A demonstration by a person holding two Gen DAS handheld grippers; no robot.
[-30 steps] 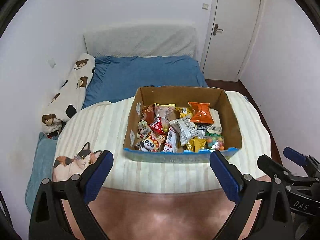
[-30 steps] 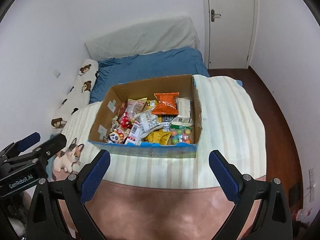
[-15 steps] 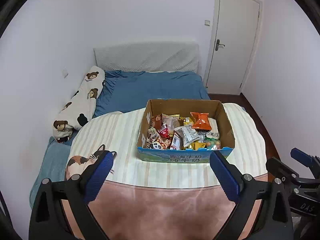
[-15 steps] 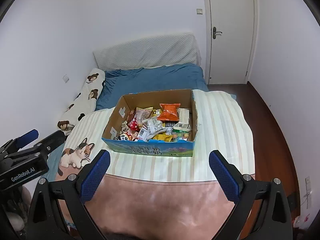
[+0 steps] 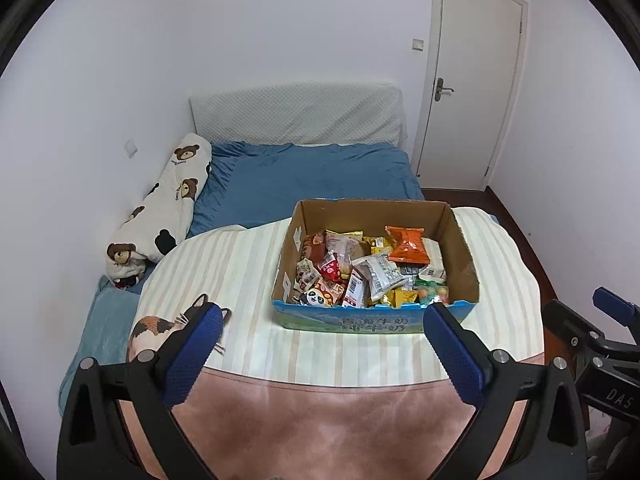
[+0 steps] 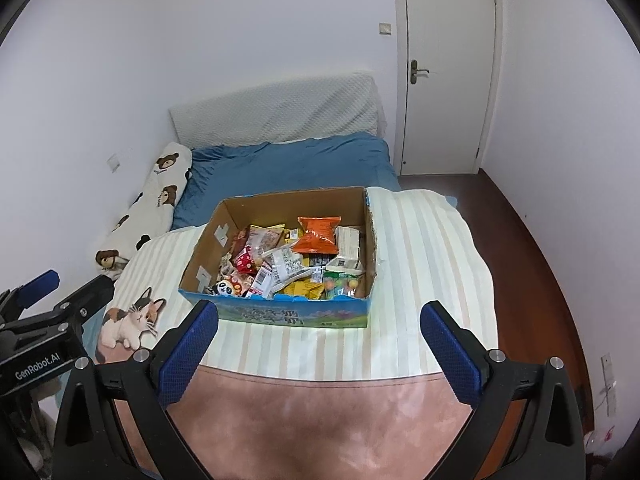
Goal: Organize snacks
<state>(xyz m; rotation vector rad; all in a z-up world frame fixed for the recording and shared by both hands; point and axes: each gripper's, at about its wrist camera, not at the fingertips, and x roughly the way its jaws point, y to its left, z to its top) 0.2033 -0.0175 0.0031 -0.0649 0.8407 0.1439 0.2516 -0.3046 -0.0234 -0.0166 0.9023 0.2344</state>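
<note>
A cardboard box (image 5: 460,236) with a blue printed front stands on a striped cloth over the table; it also shows in the right wrist view (image 6: 208,240). It holds several snack packets, with an orange bag (image 5: 407,245) (image 6: 318,235) on top at the back right. My left gripper (image 5: 322,344) is open and empty, held well back from the box above the table's near edge. My right gripper (image 6: 318,340) is open and empty, also back from the box. Each gripper shows at the edge of the other's view.
The striped cloth (image 5: 240,272) with a cat picture (image 6: 132,322) covers the far part of the pink table (image 5: 320,420). Behind it is a bed with a blue sheet (image 5: 312,176) and a bear-print pillow (image 5: 168,200). A white door (image 5: 468,80) is at the back right.
Both grippers have pulled back and up from the box, which now looks smaller and farther. Both stay open and empty.
</note>
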